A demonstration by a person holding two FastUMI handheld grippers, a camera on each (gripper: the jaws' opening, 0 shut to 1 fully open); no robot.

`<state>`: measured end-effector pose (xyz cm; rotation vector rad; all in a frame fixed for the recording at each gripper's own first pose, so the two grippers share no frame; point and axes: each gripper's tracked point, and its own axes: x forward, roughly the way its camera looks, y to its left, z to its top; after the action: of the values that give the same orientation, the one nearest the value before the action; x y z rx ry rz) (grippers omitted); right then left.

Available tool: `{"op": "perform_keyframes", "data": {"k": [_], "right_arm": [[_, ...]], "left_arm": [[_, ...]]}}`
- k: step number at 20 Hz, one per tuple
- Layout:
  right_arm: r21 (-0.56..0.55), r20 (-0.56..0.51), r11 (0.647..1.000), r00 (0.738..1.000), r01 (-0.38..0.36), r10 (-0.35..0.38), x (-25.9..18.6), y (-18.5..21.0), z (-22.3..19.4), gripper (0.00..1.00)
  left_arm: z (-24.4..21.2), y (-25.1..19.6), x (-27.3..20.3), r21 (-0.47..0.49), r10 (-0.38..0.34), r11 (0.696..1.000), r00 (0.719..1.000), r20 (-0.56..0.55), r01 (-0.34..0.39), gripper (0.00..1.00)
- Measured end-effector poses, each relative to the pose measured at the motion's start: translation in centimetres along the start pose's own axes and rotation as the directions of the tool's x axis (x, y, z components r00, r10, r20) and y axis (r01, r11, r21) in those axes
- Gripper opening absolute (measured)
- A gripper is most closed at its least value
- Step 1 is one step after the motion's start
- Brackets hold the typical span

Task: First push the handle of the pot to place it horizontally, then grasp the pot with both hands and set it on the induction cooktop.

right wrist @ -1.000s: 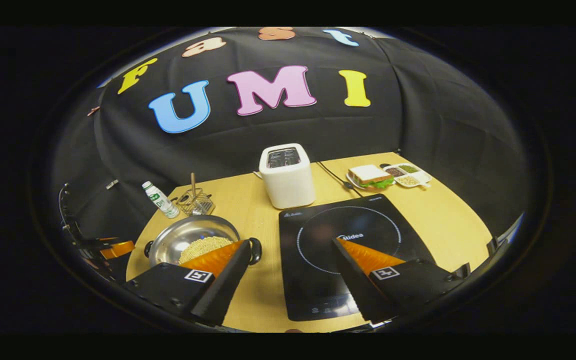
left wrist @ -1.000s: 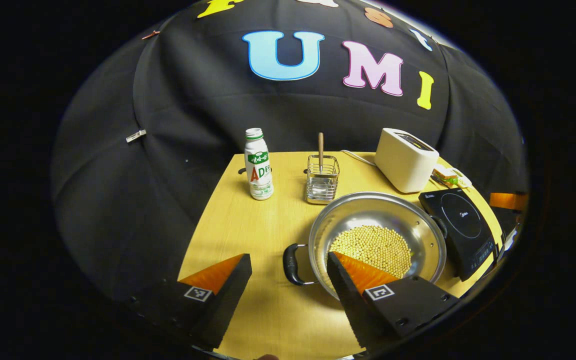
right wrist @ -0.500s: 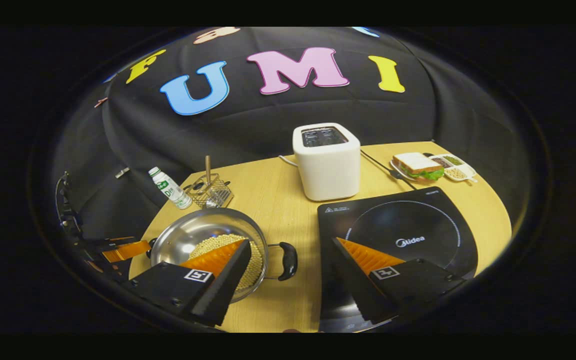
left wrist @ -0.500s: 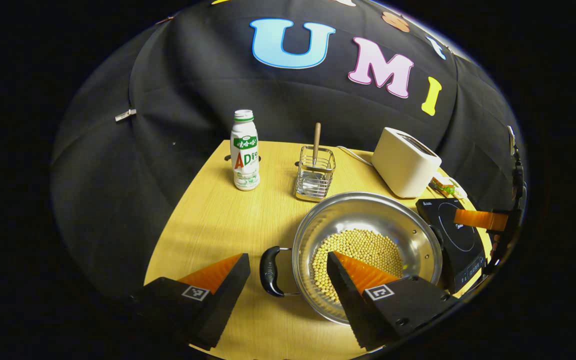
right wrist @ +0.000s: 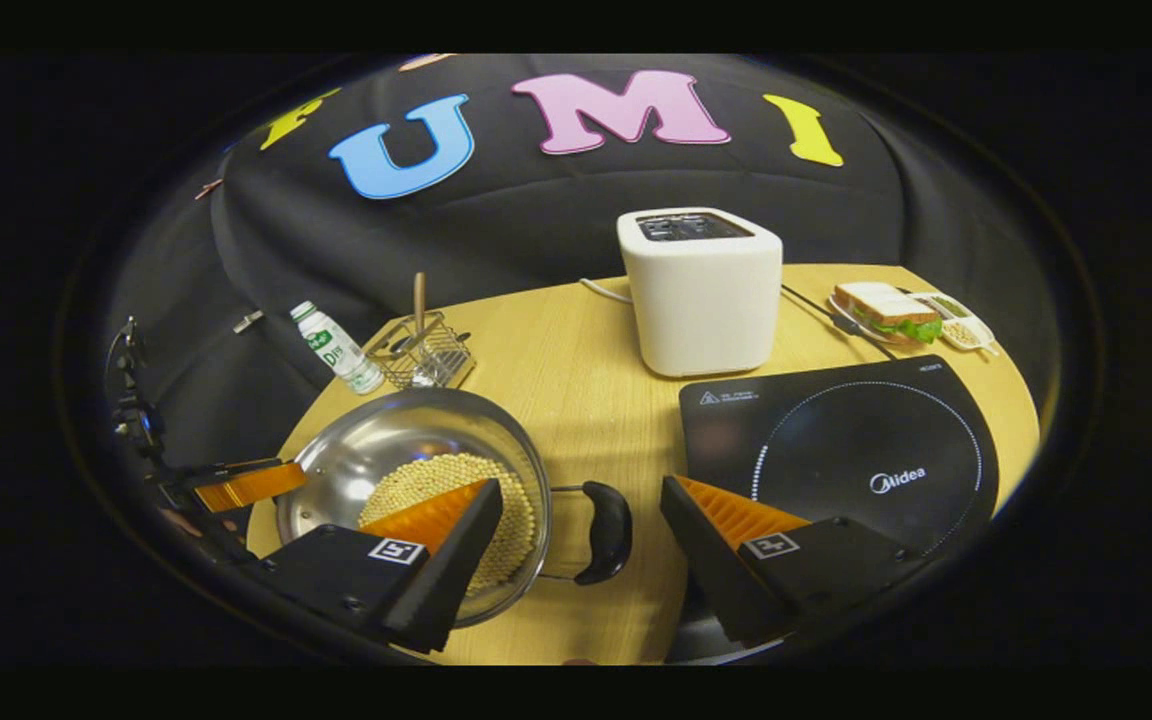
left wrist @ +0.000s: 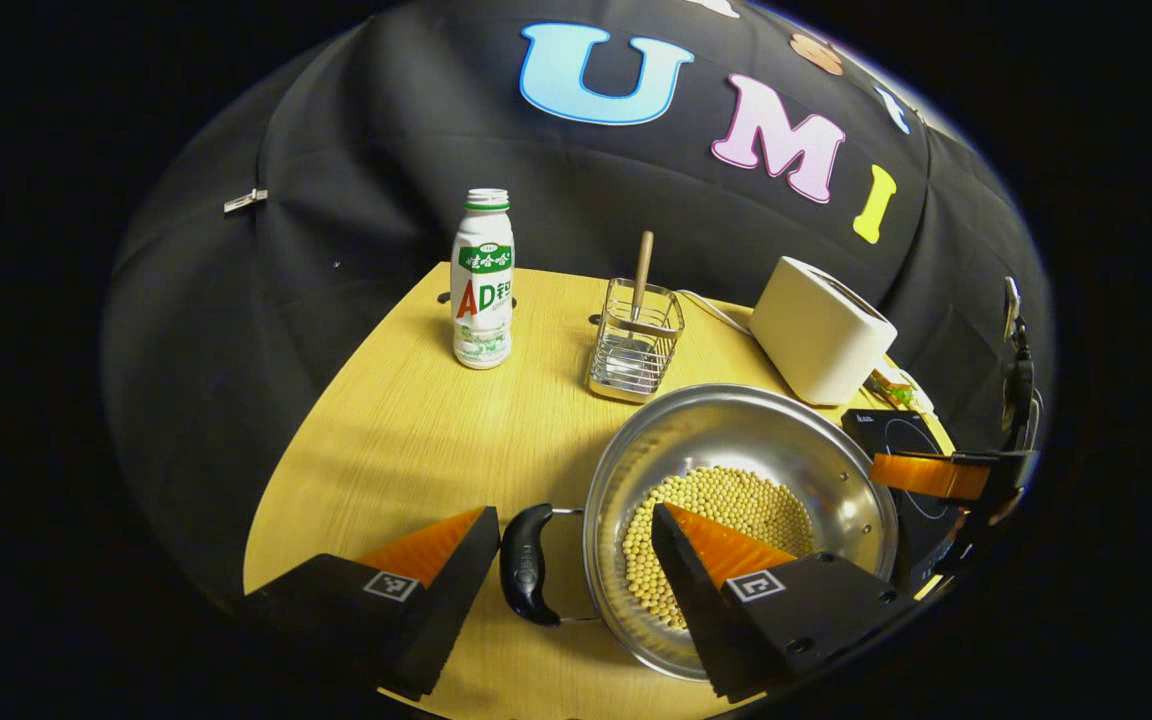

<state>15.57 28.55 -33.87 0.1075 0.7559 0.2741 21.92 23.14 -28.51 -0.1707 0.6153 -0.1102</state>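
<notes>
Right gripper view: toaster behind induction cooktop.

The left gripper hangs with jaws apart around the pot's black handle.

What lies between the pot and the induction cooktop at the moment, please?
In the right gripper view, the pot's black side handle sticks out over bare tabletop toward the induction cooktop.
</notes>
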Motion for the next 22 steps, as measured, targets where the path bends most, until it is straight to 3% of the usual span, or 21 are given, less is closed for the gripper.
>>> {"op": "perform_keyframes", "data": {"k": [11, 12, 14, 15, 16, 19, 20, 22], "right_arm": [[0.001, -0.056, 1.000, 0.998, -0.003, 0.003, 2.1, 1.3, -3.5, 0.99], [-0.010, -0.055, 1.000, 0.998, 0.006, -0.007, 2.0, 1.1, -3.5, 0.94], [-0.031, -0.036, 0.999, 0.999, 0.031, -0.032, 2.1, 0.9, -3.5, 0.99], [-0.037, -0.033, 0.998, 0.998, 0.042, -0.044, 2.0, 0.8, -3.5, 0.91], [-0.042, -0.031, 0.998, 0.998, 0.048, -0.050, 2.2, 0.8, -3.5, 0.97], [-0.038, -0.029, 0.998, 0.998, 0.052, -0.053, 2.6, 0.8, -3.3, 0.94], [-0.030, -0.034, 0.998, 0.998, 0.048, -0.049, 2.5, 1.0, -3.4, 0.80], [-0.028, -0.037, 0.998, 0.998, 0.059, -0.060, 2.5, 1.2, -3.5, 0.84]], "left_arm": [[-2.8, 0.1, 3.3, -0.097, -0.026, 0.995, 0.999, -0.048, 0.022, 0.96], [-3.0, 0.0, 3.6, -0.096, -0.033, 0.995, 0.998, -0.057, 0.027, 0.96], [-3.2, 0.0, 4.2, -0.088, -0.041, 0.995, 0.997, -0.066, 0.035, 0.95], [-3.0, 0.0, 4.3, -0.086, -0.044, 0.996, 0.997, -0.063, 0.038, 0.95], [-3.1, 0.0, 4.5, -0.083, -0.044, 0.996, 0.997, -0.062, 0.039, 0.94], [-3.4, 0.8, 4.9, -0.068, -0.030, 0.997, 0.996, -0.080, 0.025, 0.92], [-3.5, 0.9, 5.0, -0.063, -0.029, 0.998, 0.996, -0.080, 0.024, 0.90], [-3.4, 1.4, 5.0, -0.055, -0.024, 0.998, 0.997, -0.075, 0.020, 0.82]]}}
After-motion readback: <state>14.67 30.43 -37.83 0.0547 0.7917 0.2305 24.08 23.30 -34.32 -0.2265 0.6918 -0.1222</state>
